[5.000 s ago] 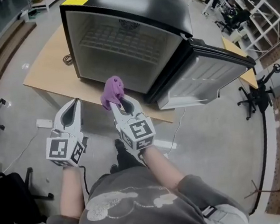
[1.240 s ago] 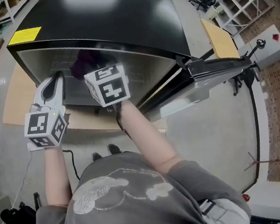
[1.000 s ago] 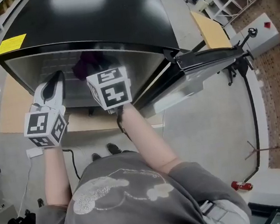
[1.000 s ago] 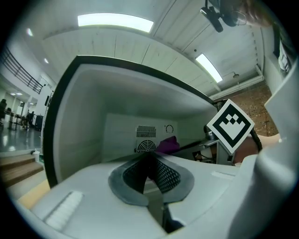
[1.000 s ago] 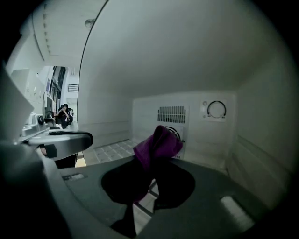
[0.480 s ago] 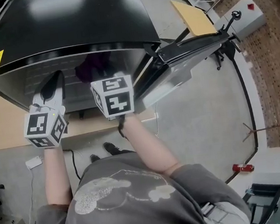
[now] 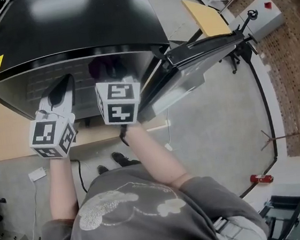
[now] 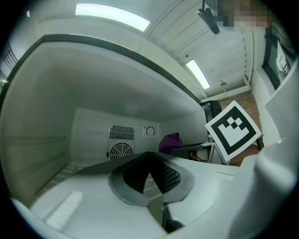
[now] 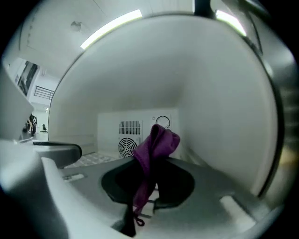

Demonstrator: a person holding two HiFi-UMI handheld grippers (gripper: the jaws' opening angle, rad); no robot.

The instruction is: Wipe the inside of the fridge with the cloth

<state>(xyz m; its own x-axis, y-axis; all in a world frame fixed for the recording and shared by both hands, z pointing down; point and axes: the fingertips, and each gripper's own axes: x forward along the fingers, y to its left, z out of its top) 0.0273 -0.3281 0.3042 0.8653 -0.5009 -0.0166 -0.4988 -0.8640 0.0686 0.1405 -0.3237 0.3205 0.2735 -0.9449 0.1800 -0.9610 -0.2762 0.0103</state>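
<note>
The black fridge (image 7: pixel 74 23) stands open, its door (image 7: pixel 206 48) swung out to the right. My right gripper (image 7: pixel 113 82) reaches into the cavity and is shut on the purple cloth (image 9: pixel 161 137), which hangs bunched from its tips (image 9: pixel 150 163) near the white right wall and short of the back wall. In the head view the cloth (image 7: pixel 106 68) is a dim purple patch under the top edge. My left gripper (image 7: pixel 66 82) is at the opening, left of the right one, with its jaws (image 8: pixel 149 155) shut and holding nothing. From the left gripper view the cloth (image 8: pixel 170 140) shows to the right.
The fridge's back wall carries a round fan grille (image 8: pixel 120 150) and a dial (image 9: pixel 162 122). A wire shelf (image 9: pixel 88 159) lies low on the left. The fridge sits on a wooden platform (image 7: pixel 12 143). A red can (image 7: pixel 261 178) lies on the floor to the right.
Five seconds ago both grippers were out in front of the fridge. Over the last second the right gripper has carried the cloth deeper in and a little to the right; the left has edged forward.
</note>
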